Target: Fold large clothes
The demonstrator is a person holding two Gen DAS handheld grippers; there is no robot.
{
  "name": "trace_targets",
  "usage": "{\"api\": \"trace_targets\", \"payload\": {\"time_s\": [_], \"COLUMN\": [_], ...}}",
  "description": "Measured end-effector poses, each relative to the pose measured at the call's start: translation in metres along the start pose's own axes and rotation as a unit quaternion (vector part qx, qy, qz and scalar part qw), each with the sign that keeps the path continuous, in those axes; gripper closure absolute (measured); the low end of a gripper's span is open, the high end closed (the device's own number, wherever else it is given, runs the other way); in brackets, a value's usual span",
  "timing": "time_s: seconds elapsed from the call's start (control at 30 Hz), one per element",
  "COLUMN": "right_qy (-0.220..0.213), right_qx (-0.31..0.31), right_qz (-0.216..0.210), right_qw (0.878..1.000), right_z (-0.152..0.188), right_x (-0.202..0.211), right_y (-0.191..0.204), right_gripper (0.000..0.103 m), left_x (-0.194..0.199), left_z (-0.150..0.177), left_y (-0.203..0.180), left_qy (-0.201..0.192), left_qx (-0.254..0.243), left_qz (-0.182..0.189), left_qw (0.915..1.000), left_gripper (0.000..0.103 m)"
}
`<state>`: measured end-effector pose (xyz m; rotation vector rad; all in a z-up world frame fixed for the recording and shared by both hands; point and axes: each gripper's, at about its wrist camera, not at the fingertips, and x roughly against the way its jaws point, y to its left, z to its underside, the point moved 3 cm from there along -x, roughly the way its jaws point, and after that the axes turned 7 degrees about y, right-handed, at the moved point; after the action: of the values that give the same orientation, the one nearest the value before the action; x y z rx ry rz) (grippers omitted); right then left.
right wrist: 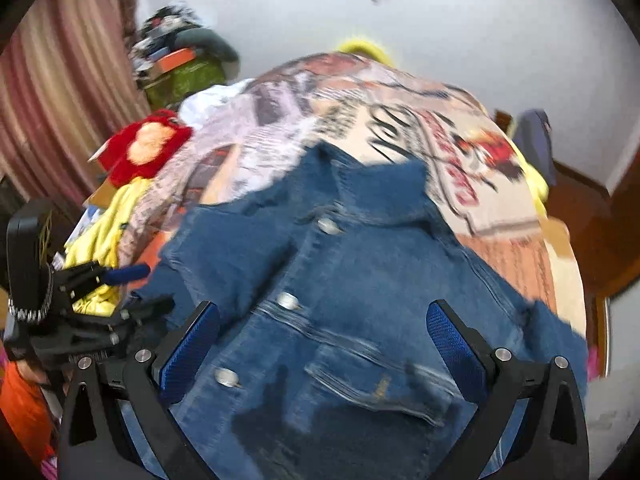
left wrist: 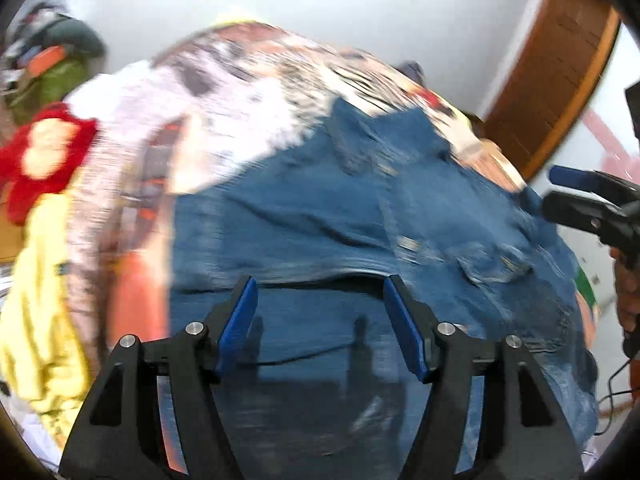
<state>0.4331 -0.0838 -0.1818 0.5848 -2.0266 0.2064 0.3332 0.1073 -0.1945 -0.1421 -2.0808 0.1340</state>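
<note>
**Denim jacket spread on a printed bedspread**

A printed bedspread (right wrist: 400, 120) covers the bed. Left gripper (left wrist: 320, 304) and right gripper (right wrist: 324, 340) both hover spread, pinching nothing, above the denim jacket (right wrist: 340, 280) lying flat, yellow garment (right wrist: 104, 232) beside.

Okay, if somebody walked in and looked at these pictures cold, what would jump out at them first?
Most likely the blue denim jacket, spread front-up across the middle of a bed with its metal buttons showing. Under it lies a busy printed bedspread, and a red plush toy sits with yellow clothes at the left edge. Both the left gripper and the right gripper hover above the denim with jaws open and nothing between them.
</note>
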Motion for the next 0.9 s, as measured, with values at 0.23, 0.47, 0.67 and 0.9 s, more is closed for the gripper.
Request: {"api": "trace_targets", "payload": {"time_s": [0.23,0.47,0.67,0.9], "right_qy": [-0.002,0.059,0.125,0.17], "right_qx": [0.084,0.159,0.182,0.172], "right_qz": [-0.017,-0.022,-0.02,-0.021], "right_qw": [0.996,0.985,0.975,0.97], "right_z": [-0.03,-0.039,-0.039,-0.042], "right_x": [-0.015,-0.08,-0.145,-0.198], "right_y": [0.078,0.151,0.182,0.186], "right_gripper": [0.0,0.0,0.0,0.006], "left_x": [0.015,-0.012,-0.039,-0.066], "left_z": [0.013,0.036,0.046,0.052], "left_y": [0.079,0.124,0.135,0.137], "left_qy": [-0.015,0.021,0.046,0.066], "left_qx": [0.041,0.07,0.075,0.075], "left_qz": [-0.08,-0.082,-0.063,-0.041], "left_qw": [0.9958,0.9939,0.9942,0.9941], "left_gripper": [0.029,0.029,0.029,0.029]}}
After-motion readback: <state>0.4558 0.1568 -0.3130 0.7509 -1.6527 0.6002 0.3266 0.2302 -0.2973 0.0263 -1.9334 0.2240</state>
